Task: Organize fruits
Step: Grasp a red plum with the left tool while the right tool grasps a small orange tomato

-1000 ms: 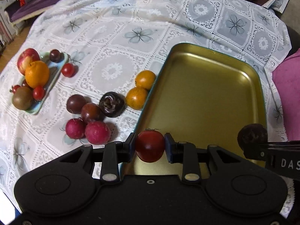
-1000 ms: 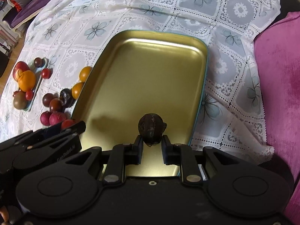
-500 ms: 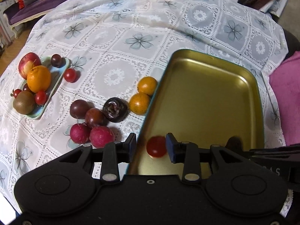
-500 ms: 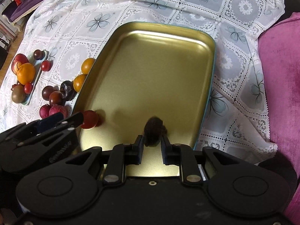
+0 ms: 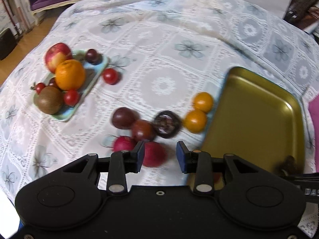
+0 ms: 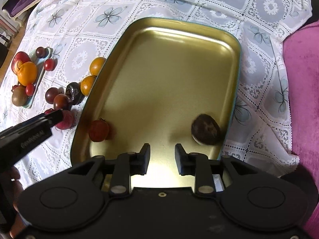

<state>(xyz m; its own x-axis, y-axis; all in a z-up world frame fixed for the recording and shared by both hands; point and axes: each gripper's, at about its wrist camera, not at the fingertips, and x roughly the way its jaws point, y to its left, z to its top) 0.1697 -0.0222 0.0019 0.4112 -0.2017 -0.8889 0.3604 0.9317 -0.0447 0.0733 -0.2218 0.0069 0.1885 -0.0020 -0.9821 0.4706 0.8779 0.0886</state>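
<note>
my right gripper (image 6: 161,158) hangs over the near edge of the gold tray (image 6: 179,25), jaws parted, nothing held. dark wrinkled passion fruit (image 6: 206,131) lies in the tray's near right corner, just beside the rim. red tomato (image 6: 98,130) sits in the near left corner, close to the wall. my left gripper (image 5: 159,156) is off the tray's left edge over the lace tablecloth (image 5: 159,39), jaws wide, holding nothing; a pink-red fruit (image 5: 154,154) shows between the fingers, contact unclear. loose cluster beside the tray: two plums (image 5: 123,118), another dark wrinkled fruit (image 5: 167,123), two small oranges (image 5: 195,120) against the tray's left wall. small blue dish (image 5: 65,115) at far left carries apple, orange, kiwi, cherry tomatoes.
</note>
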